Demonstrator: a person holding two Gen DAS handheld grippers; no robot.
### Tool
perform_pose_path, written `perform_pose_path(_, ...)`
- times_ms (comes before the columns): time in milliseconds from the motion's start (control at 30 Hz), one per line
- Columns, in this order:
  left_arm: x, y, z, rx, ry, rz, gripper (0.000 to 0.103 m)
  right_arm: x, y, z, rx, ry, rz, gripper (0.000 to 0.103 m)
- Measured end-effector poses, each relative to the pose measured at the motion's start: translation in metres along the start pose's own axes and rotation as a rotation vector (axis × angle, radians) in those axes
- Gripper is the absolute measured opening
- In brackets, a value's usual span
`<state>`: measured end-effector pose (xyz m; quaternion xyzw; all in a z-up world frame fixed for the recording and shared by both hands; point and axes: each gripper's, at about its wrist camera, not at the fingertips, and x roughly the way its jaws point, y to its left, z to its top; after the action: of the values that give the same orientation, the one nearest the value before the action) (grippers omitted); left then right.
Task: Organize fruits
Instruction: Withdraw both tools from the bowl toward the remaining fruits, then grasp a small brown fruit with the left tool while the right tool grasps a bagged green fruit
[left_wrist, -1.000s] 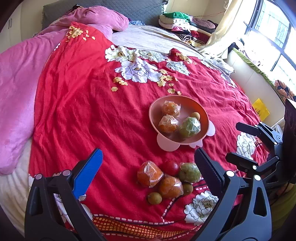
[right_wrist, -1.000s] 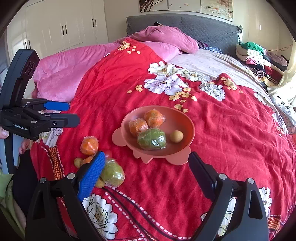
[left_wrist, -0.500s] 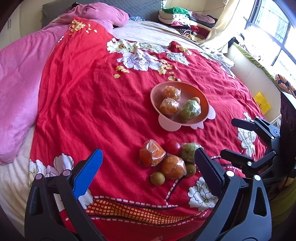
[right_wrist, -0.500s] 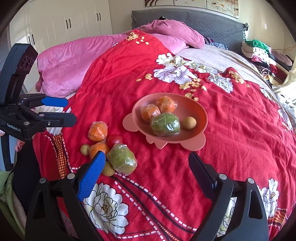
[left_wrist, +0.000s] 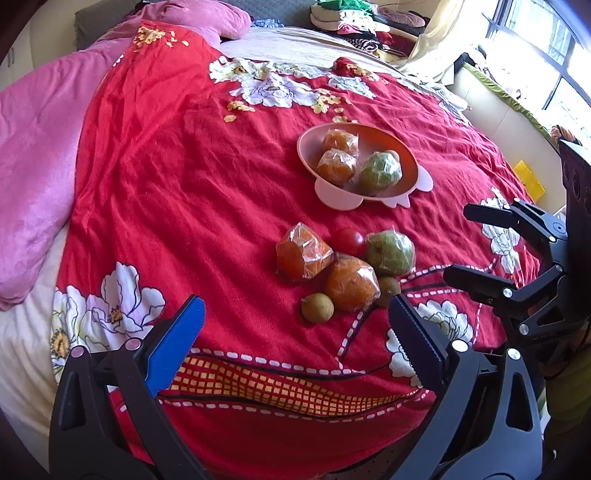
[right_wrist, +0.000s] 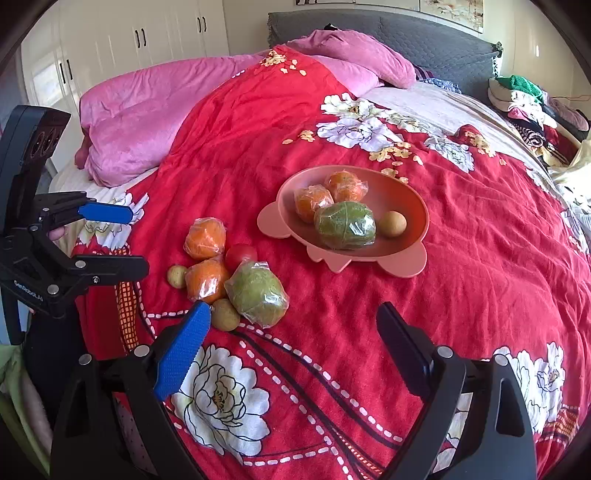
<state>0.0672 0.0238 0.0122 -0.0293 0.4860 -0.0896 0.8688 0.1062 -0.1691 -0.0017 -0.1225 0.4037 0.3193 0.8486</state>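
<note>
A pink bowl (left_wrist: 404, 157) (right_wrist: 406, 199) on the red flowered blanket holds two wrapped oranges, a wrapped green fruit (right_wrist: 345, 225) and a small brown fruit (right_wrist: 392, 223). In front of it lies a loose pile: two wrapped oranges (left_wrist: 303, 254) (left_wrist: 352, 282), a tomato (left_wrist: 349, 240) (right_wrist: 241, 255), a wrapped green fruit (left_wrist: 390, 253) (right_wrist: 256, 293) and two small brown fruits (left_wrist: 317, 308) (right_wrist: 225, 314). My left gripper (left_wrist: 294, 301) (right_wrist: 136, 240) hangs open just short of the pile. My right gripper (right_wrist: 293, 307) (left_wrist: 460, 243) is open and empty, right of the pile.
A pink duvet (right_wrist: 155, 118) lies along the bed's left side, with a pink pillow (right_wrist: 354, 62) at the grey headboard. Folded clothes (right_wrist: 524, 99) are stacked at the far right corner. White wardrobes (right_wrist: 129, 40) stand beyond the bed, and a window (left_wrist: 554, 51) is on the right.
Both grippers have sunk a little towards the bed. The pile and bowl now sit higher in both views, and the pile is no longer behind my right gripper's blue finger.
</note>
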Motion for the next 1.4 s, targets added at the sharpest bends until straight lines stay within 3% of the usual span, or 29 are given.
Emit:
perform_pose_path(233,0.008,-0.006,-0.011,0.027,0.022,0.015,0.093,0.004,0.004,-0.005,-0.007,0.016,-0.002,0.091)
perform_pose_path(333,0.013,-0.009,-0.014,0.043,0.033,0.017,0.087,0.006,0.004,-0.007,-0.008,0.022,-0.003,0.091)
perform_pose_path(500,0.023,-0.012,-0.017,0.072,0.049,0.015,0.058,0.007,0.004,-0.008,-0.007,0.027,-0.002,0.091)
perform_pose_path(733,0.032,-0.011,-0.017,0.089,0.061,-0.008,0.039,0.014,0.003,-0.009,-0.009,0.044,0.003,0.088)
perform_pose_path(800,0.033,-0.010,-0.016,0.090,0.063,-0.011,0.034,0.017,0.003,-0.009,-0.013,0.052,0.010,0.080)
perform_pose_path(1100,0.041,-0.010,-0.012,0.098,0.072,-0.037,0.029,0.034,0.008,-0.003,-0.056,0.070,0.015,0.060)
perform_pose_path(1400,0.045,-0.005,-0.011,0.088,0.076,-0.051,0.025,0.054,0.011,0.011,-0.087,0.090,0.051,0.056)
